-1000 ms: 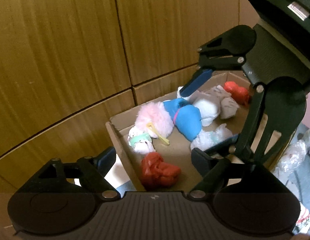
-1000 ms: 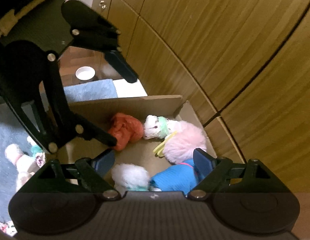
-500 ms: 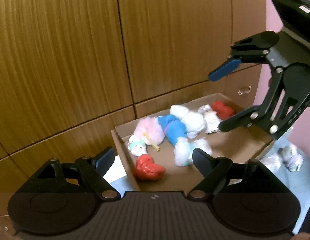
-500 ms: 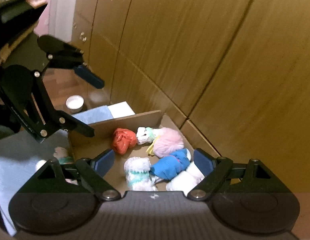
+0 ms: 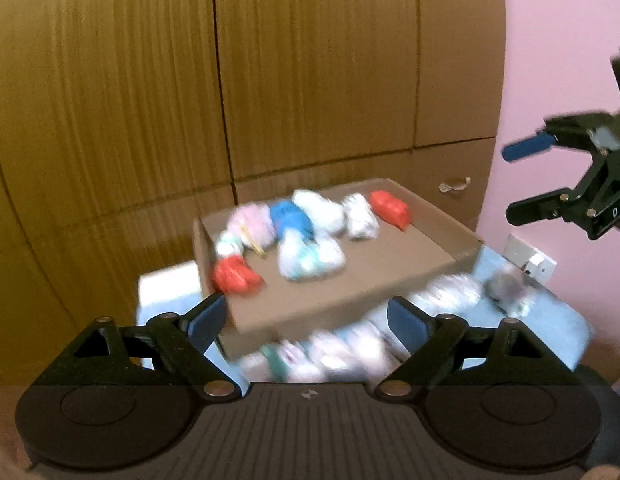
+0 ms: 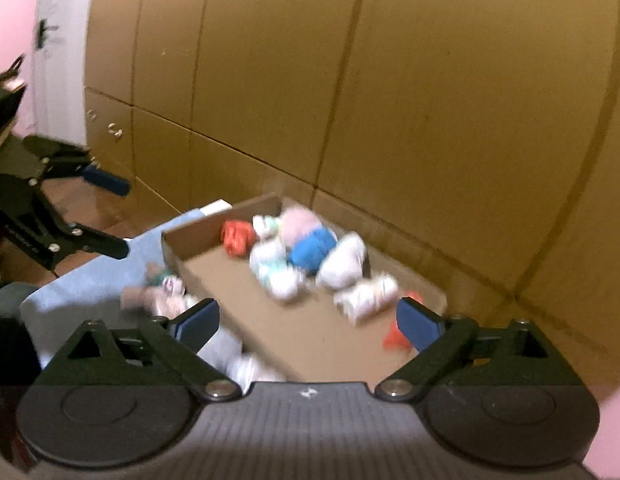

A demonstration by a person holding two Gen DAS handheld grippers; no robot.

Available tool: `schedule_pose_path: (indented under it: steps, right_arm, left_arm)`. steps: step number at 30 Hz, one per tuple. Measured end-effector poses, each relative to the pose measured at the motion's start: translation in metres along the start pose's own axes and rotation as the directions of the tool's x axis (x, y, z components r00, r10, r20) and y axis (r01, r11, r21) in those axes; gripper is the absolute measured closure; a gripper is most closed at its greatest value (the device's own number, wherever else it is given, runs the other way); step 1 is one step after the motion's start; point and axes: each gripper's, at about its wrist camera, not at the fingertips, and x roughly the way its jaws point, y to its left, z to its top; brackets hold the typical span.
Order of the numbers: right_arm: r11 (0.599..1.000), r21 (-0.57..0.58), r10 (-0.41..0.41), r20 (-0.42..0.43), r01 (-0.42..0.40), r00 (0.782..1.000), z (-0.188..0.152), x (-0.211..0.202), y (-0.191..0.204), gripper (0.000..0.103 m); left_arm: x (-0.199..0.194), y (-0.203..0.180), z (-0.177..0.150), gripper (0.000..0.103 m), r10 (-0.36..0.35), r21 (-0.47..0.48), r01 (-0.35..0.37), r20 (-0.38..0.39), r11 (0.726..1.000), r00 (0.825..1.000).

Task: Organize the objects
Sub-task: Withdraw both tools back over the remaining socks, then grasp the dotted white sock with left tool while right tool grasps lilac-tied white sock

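While both views were smeared with motion blur, I could make out a shallow cardboard box (image 5: 410, 256) with low walls, set against tall wood-grain cabinet panels (image 5: 110, 100) and resting on a pale blue cloth (image 5: 558, 320).

My left claw (image 5: 306, 322) stood wide open with nothing between its blue-padded fingers (image 5: 204, 322), hanging above the near edge of the box. My right claw (image 6: 308, 322) was spread just as wide and held nothing; in the left view it showed at three o'clock (image 5: 522, 184), well clear of the box.

Inside the box lay a cluster of soft, fuzzy plush toys bunched toward the back wall. I counted two crumpled red bundles: one red bundle (image 5: 234, 276) at the box's left end, at about nine o'clock from the cluster, the other red bundle (image 5: 390, 210) at its far right end, at about two o'clock. Between them sat one pink fluffy toy (image 5: 252, 220), one blue-clad toy (image 5: 290, 218), and several white woolly ones (image 5: 322, 210) whose exact number I could not tell through the blur.

More pale plush toys (image 5: 334, 356) lay loose on the cloth outside the box, at six o'clock from it, with a few others (image 5: 454, 292) at four o'clock; their outlines ran together too much to count.
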Motion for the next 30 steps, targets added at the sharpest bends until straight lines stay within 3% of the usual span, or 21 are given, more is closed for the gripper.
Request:
schedule_pose_path:
  steps: [9,15,22,28,30]
  right_arm:
    - [0.974,0.206,-0.093,0.004,0.091,0.996,-0.092,-0.005,-0.005,0.008]
    - [0.956,0.259,-0.144,-0.005,0.14,0.99,-0.118,0.009,0.002,0.015]
    - [0.957,0.259,-0.139,0.011,0.132,0.99,-0.125,0.02,0.005,0.022]
    - [0.949,0.288,-0.134,-0.009,0.131,0.991,-0.133,0.025,0.004,0.044]
    - [0.946,0.301,-0.12,-0.009,0.117,0.993,-0.136,0.026,0.005,0.063]
  left_arm:
    - [0.008,-0.078,-0.06,0.012,0.018,-0.044,-0.018,0.002,0.999,1.0]
    - [0.035,-0.102,-0.08,0.014,0.063,-0.078,-0.067,-0.046,0.995,0.997]
    - [0.051,-0.109,-0.082,0.015,0.086,-0.075,-0.091,-0.067,0.993,0.994]
    - [0.061,-0.11,-0.082,0.022,0.083,-0.103,-0.091,-0.08,0.991,0.993]
    - [0.06,-0.111,-0.082,0.033,0.076,-0.103,-0.083,-0.072,0.991,0.995]
